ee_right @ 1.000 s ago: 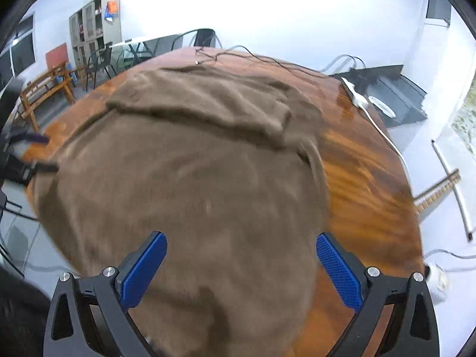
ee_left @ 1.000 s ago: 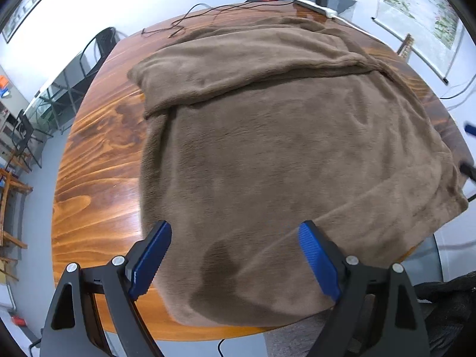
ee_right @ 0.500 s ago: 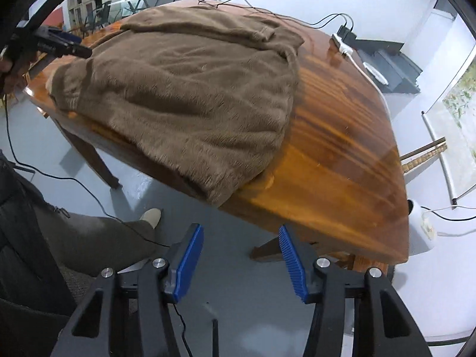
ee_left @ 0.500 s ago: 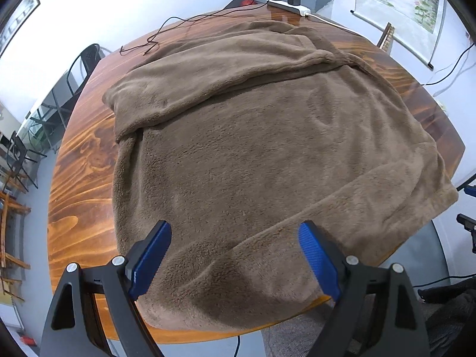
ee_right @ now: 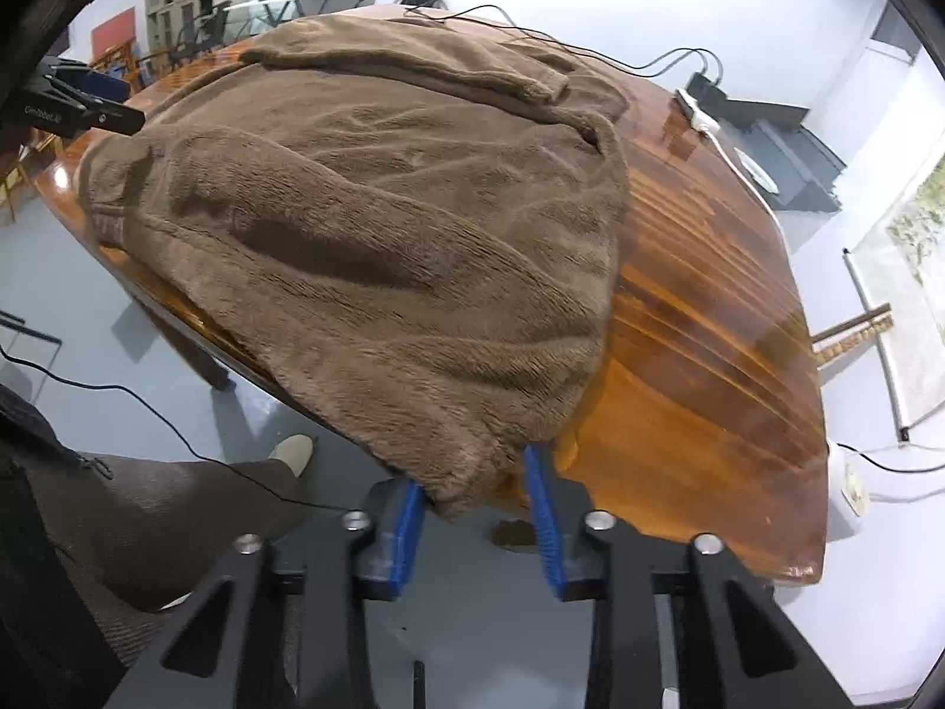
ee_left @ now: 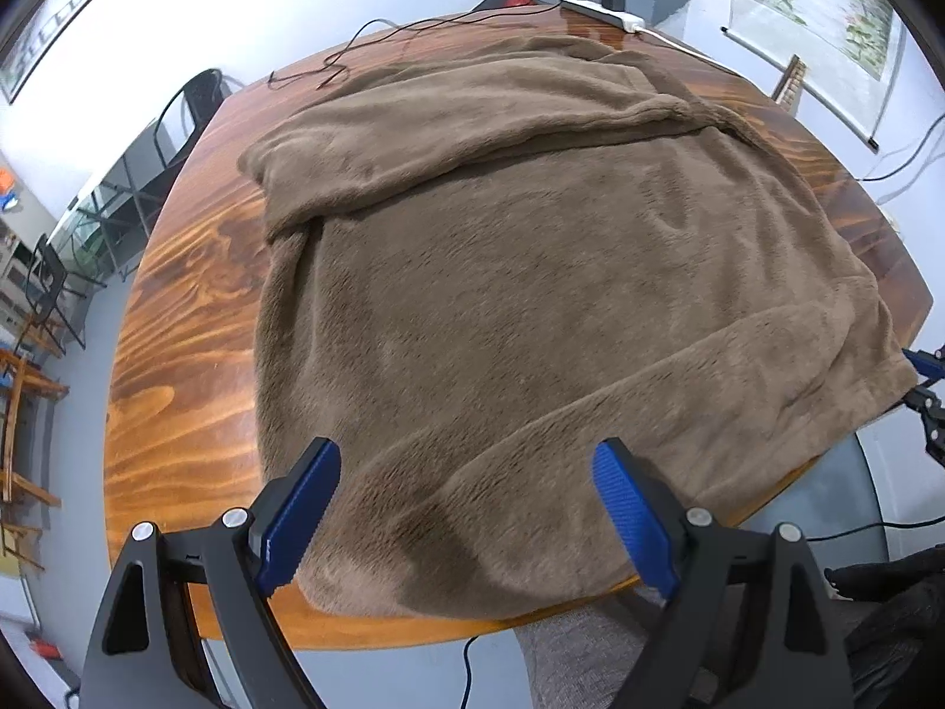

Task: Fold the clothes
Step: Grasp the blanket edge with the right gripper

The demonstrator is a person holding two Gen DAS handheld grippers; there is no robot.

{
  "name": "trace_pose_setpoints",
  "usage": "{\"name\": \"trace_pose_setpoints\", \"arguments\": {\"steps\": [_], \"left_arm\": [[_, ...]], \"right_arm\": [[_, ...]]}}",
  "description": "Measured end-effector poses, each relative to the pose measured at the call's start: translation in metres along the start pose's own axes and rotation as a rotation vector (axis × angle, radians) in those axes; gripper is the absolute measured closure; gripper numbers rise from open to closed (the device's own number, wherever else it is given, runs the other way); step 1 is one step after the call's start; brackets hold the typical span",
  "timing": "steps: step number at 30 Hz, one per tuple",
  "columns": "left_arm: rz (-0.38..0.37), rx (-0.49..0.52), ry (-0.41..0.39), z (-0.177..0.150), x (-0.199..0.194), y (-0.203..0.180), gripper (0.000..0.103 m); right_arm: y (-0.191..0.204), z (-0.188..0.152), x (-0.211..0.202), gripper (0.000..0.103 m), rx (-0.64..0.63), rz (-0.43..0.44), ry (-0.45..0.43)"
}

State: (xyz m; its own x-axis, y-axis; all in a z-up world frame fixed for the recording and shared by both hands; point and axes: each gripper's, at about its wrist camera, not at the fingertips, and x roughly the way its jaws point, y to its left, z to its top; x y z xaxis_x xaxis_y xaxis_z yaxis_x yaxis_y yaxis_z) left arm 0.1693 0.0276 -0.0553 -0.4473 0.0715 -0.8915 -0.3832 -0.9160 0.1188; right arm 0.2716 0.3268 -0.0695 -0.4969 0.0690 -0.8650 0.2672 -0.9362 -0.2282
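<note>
Tabletop (ee_right: pixel 709 354): right gripper (ee_right: pixel 475 508), previously wide, closing around brown garment's (ee_right: pixel 384 224) corner.

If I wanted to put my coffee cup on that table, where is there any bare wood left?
Bare wood shows on the round wooden table in a wide strip between the fluffy brown garment and the table's left rim, and a broader patch right of the garment in the right wrist view. The far edge is crowded with the black cable and the white power strip.
</note>
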Motion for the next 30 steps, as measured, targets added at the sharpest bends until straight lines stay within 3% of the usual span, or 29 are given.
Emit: {"name": "trace_pose_setpoints", "arguments": {"steps": [4, 7, 19, 24, 30], "left_arm": [[0.005, -0.037, 0.007, -0.008, 0.001, 0.008, 0.013], [0.008, -0.052, 0.000, -0.013, -0.001, 0.013, 0.013], [-0.031, -0.112, -0.037, -0.035, -0.019, 0.023, 0.013], [-0.064, -0.131, -0.069, -0.047, -0.026, 0.012, 0.013], [-0.032, -0.181, -0.067, -0.052, -0.011, -0.003, 0.013]], "right_arm": [[-0.001, 0.011, -0.003, 0.088, 0.007, 0.034, -0.003], [-0.010, 0.025, -0.011, 0.091, 0.039, 0.050, -0.036], [-0.050, 0.122, -0.029, 0.091, 0.104, 0.030, -0.216], [-0.063, 0.159, -0.024, 0.091, 0.125, 0.028, -0.252], [-0.074, 0.187, -0.021, 0.091, 0.142, 0.040, -0.263]]}}
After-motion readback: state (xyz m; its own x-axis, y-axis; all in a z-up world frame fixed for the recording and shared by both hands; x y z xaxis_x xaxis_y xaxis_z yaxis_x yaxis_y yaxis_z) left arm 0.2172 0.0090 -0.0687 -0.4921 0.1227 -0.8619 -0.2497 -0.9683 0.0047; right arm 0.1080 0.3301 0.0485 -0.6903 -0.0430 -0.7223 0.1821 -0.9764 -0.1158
